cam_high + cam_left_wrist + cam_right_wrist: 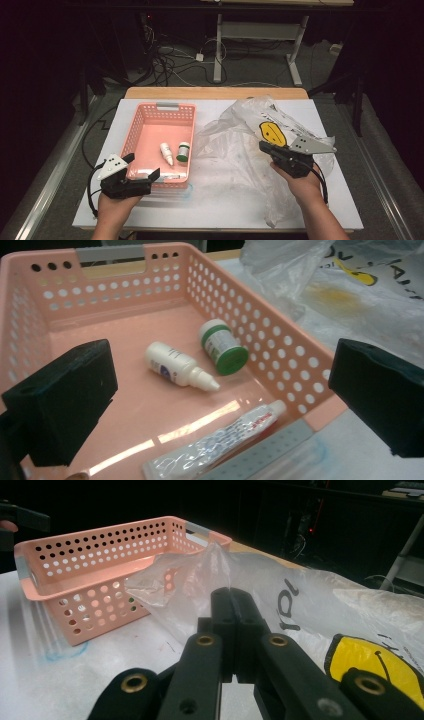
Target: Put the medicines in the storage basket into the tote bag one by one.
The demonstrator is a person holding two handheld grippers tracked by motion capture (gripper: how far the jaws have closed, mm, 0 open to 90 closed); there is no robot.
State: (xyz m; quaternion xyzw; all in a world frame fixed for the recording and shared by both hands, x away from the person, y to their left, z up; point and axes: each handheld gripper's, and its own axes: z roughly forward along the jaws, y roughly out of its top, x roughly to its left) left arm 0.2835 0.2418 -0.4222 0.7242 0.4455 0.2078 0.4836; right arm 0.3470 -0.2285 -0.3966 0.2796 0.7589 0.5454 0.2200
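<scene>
A white counter [220, 200] in a dark room carries a pink basket [137, 131] holding a dropper bottle [177, 365], green-capped jar [222, 346] and tube [215, 442]. The right tongs [232, 597] are clamped together on the clear plastic bag [240, 145] beside the basket. The left tongs [143, 171], jaws wide apart at the basket's near rim, seem about to pick an item, which calls for lowering over it and closing.

A lab or test room. Black curtains [45, 45] hang around, cables [170, 60] litter the grey floor [260, 70], and a desk frame [260, 35] stands behind.
</scene>
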